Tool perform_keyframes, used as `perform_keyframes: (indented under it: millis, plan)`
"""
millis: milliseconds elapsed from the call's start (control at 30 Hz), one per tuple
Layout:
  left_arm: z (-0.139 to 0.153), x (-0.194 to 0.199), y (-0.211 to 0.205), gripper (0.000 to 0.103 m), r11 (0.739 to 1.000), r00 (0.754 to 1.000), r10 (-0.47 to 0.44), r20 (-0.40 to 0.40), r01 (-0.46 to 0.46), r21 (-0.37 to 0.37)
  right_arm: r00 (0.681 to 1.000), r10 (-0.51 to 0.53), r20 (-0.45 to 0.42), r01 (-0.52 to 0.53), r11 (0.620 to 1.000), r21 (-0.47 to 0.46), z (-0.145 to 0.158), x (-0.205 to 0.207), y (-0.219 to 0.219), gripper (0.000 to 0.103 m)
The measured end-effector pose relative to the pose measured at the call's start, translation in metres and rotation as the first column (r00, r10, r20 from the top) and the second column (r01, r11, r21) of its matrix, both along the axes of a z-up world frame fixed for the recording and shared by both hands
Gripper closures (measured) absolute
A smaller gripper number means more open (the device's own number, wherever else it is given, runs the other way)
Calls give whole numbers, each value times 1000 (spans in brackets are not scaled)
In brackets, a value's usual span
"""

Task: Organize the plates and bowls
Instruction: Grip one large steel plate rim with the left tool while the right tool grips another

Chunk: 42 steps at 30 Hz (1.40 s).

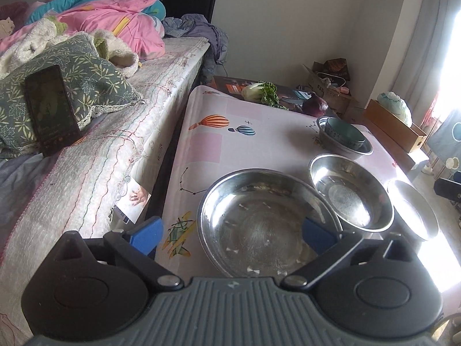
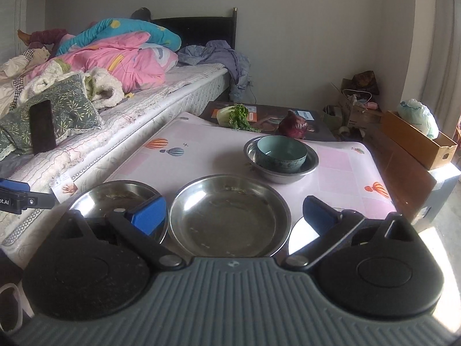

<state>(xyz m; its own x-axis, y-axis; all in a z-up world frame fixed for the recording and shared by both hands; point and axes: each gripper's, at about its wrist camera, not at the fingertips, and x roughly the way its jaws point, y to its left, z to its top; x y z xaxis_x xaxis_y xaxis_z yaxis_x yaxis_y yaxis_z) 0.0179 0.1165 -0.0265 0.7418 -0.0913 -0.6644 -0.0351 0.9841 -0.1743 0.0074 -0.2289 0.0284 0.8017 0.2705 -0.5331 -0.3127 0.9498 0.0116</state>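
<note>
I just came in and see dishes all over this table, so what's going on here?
A person is sorting dishes with a two-finger gripper in each hand. Both the left gripper and the right gripper are open and hold nothing. On the table sit a large steel bowl, a second steel bowl beside it, and a steel plate at the edge. Farther back, a teal bowl is already nested in a steel basin.
</note>
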Motion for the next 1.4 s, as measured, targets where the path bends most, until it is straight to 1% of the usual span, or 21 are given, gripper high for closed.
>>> perform_keyframes:
  millis: [67,133,267,433,567,600,633,667,700,733,800,833,867,933,1000,1033,1100,1167,1233,1333,1400]
  plan:
    - [-4,-3,3,0,1000,1000,-2,-7,2,-4,998,22,-56,-17,996,82,-11,-2,4,1]
    - [-10,-9,5,0,1000,1000,-9,-9,9,-7,995,6,-104,9,990,139,-24,-2,8,1]
    - [-20,-10,4,0,1000,1000,-27,-10,27,8,984,-39,-176,75,976,204,-49,-4,15,1]
    - [-42,3,0,0,999,997,-43,-62,45,31,967,-12,-255,78,965,251,-73,4,22,3]
    - [-55,17,-3,0,998,997,-23,-76,28,63,952,3,-308,84,960,269,-89,17,28,15]
    - [-57,20,-3,0,998,997,-20,-74,24,65,944,9,-329,89,956,279,-93,22,29,21]
    - [-59,24,-3,1,998,997,-14,-76,18,62,938,16,-346,91,953,289,-97,27,31,24]
    - [-61,27,-2,2,998,997,-10,-80,15,55,931,22,-364,95,949,300,-101,31,32,30]
    - [-63,30,0,4,999,996,-10,-84,14,42,925,30,-380,96,946,309,-105,35,34,37]
    - [-65,33,1,8,1000,996,-10,-89,12,27,919,39,-393,96,943,320,-109,40,37,39]
    - [-70,40,4,15,1000,994,-6,-108,7,4,909,46,-414,101,940,325,-115,49,42,49]
    - [-72,43,4,20,1000,993,-5,-116,4,-3,906,50,-421,102,939,329,-118,53,44,51]
    - [-73,45,5,22,1000,993,-4,-121,3,-8,903,53,-426,102,938,332,-119,57,46,53]
    - [-76,48,7,31,1000,991,-2,-134,0,-18,902,58,-427,98,937,334,-122,64,50,59]
    - [-78,51,9,35,1000,990,-2,-144,-2,-24,900,66,-430,91,938,336,-124,70,55,68]
    - [-78,52,9,40,1000,989,-1,-149,-3,-23,899,69,-433,90,937,336,-125,74,57,71]
    - [-79,54,10,45,1000,988,1,-154,-3,-14,895,78,-439,85,937,339,-127,79,61,79]
    - [-78,55,11,51,1000,988,-1,-157,0,-12,893,89,-441,75,937,342,-128,83,64,84]
    - [-77,55,12,59,1000,987,-13,-158,9,-22,893,108,-438,57,936,348,-128,83,69,85]
    - [-75,54,12,60,998,986,-40,-163,32,-50,890,128,-437,36,937,347,-126,79,73,86]
    - [-74,53,9,60,998,985,-46,-169,39,-45,887,135,-442,27,940,341,-126,76,73,85]
